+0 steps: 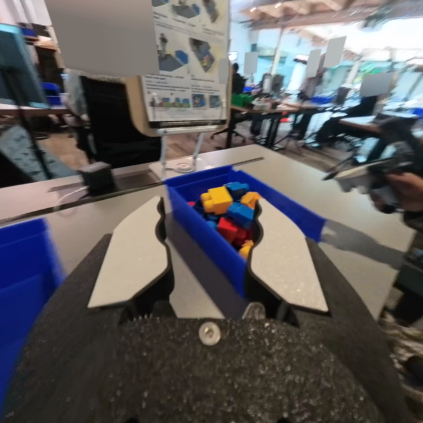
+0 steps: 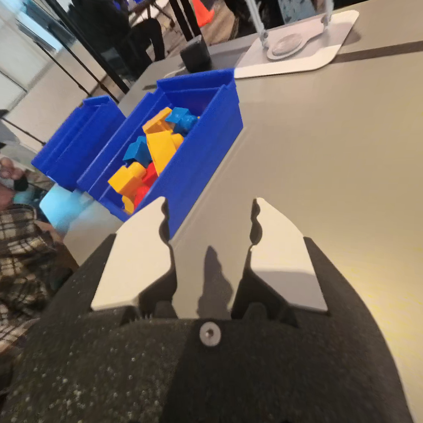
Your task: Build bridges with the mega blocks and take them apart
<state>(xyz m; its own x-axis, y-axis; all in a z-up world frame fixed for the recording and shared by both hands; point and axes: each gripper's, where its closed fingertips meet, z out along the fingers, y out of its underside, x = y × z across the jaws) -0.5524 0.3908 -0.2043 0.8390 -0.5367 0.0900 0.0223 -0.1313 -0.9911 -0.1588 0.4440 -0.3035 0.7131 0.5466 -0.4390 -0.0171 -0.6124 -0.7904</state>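
In blue bin: mixed blocks

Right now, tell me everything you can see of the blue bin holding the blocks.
The bin is a long, open-topped blue box that looks like hard plastic, with a raised rim and a taller back wall. It sits flat on the grey table, loosely filled with jumbled yellow, blue and red blocks. A second blue bin stands close beside it; whether they touch is unclear. The left gripper hangs open near its front end, without touching it as far as shows.
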